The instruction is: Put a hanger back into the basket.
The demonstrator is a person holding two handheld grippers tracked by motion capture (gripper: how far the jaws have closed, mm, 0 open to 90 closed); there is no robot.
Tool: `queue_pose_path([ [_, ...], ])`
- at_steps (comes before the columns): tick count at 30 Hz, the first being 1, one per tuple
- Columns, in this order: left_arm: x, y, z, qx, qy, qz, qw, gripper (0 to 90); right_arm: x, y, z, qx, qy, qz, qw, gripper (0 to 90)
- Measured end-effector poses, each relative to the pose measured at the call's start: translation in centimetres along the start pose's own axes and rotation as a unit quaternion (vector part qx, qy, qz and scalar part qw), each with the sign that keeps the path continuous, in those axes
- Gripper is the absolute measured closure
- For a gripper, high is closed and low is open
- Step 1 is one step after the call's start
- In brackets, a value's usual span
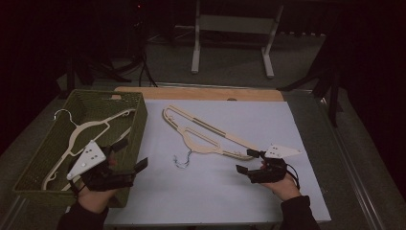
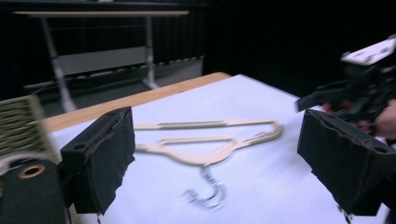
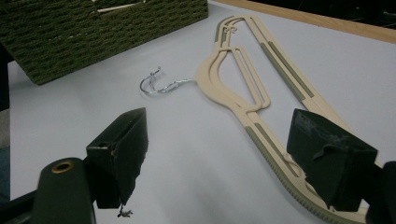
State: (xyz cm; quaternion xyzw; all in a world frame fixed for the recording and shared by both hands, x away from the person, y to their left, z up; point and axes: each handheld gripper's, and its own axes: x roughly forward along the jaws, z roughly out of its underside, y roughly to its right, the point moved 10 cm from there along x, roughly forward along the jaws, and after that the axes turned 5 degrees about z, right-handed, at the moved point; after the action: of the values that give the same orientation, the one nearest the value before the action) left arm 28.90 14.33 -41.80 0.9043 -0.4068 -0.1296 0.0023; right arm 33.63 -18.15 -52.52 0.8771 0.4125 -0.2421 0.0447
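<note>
Both tongs are standing spread, gripping nothing: L tongs (image 1: 130, 154) by basket (image 1: 136, 125); hanger (image 1: 203, 135) lying betw. R tongs (image 1: 248, 161) tips.

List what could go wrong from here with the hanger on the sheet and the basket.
1. The hanger lies flat on the white sheet; the open right tool, near its end, may slide it rather than lift it.
2. Its metal hook sticks out sideways and could snag the woven basket wall.
3. A hanger in the basket already spans it; a second one may tangle. The left tool is open too.
</note>
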Motion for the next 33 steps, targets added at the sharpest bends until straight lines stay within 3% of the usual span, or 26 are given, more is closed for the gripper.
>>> queue_pose_path([
  [2,1.0,1.1,-0.1,0.003,0.01,0.006,0.9999,12.2,0.0,0.0,0.0,0.002,0.001,-0.001,1.0,20.4],
  [6,2.0,1.4,0.3,-0.002,0.007,0.009,0.9999,12.2,0.2,-0.1,0.0,0.0,0.0,0.0,1.0,20.5],
  [10,2.8,1.5,0.7,0.01,-0.005,0.006,0.9999,12.1,0.3,-0.1,0.1,0.001,-0.004,0.003,1.0,20.5],
  [22,3.3,1.4,1.5,0.004,-0.016,0.01,0.9998,12.1,1.1,0.3,0.1,-0.007,-0.018,0.023,0.9995,22.9],
  [26,3.4,1.7,1.7,0.012,-0.022,0.01,0.9996,12.1,2.0,0.6,-0.3,-0.023,-0.031,0.045,0.9982,27.4],
  [29,3.5,1.8,1.7,0.012,-0.023,0.012,0.9996,12.1,3.0,1.0,-0.7,-0.048,-0.048,0.069,0.9953,30.3],
  [33,3.6,2.0,1.8,0.01,-0.023,0.014,0.9996,12.1,4.5,1.0,-1.6,-0.075,-0.066,0.077,0.992,31.3],
])
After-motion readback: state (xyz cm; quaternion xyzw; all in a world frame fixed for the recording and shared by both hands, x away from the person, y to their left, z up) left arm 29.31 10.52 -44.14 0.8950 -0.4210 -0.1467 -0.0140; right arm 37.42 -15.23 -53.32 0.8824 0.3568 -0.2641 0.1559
